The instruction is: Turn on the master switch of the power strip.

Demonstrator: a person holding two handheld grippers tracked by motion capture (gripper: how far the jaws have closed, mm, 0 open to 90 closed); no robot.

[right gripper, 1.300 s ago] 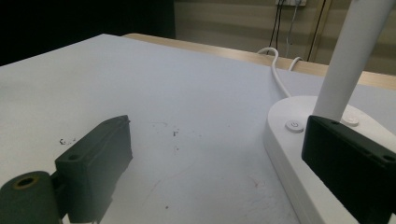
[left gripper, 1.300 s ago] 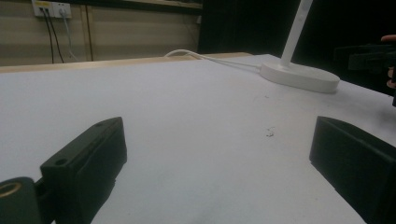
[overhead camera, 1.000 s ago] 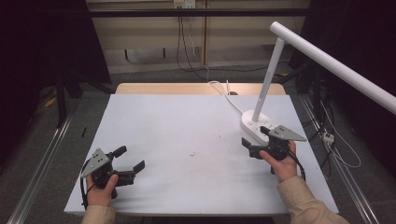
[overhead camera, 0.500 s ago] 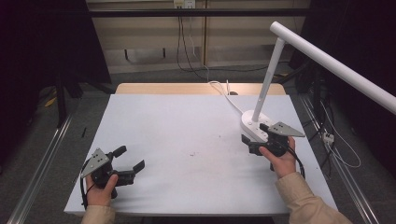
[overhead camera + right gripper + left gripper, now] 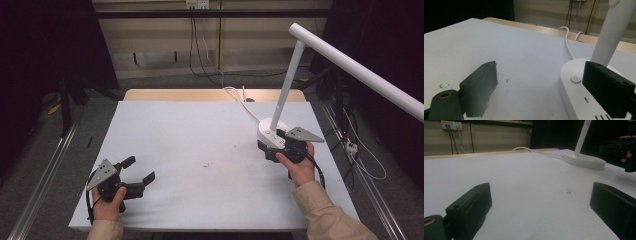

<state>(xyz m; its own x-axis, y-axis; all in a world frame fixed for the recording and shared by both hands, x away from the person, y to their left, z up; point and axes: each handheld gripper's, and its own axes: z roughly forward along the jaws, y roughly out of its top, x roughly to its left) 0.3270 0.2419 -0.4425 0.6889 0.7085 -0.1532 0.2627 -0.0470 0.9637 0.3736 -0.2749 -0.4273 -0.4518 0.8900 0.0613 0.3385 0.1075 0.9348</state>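
High view looks down; both gripper views share the lamp (image 5: 272, 131).

Lamp head (image 5: 360, 75) cut off by right edge; lamp base (image 5: 584, 100) cropped below

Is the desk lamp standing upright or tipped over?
Upright: the lamp sits with its base flat on the table, stem rising up, right gripper open at the base.

The table (image 5: 200, 145) has a pale grey top laid over a wooden board whose far edge shows as a light strip. At the far right of the top stands a white desk lamp (image 5: 270, 135) on its round base, its power button facing up. The lamp's white cable (image 5: 244, 104) runs from the base across the top and over the far edge. A few small dark specks (image 5: 207, 164) lie near the middle.
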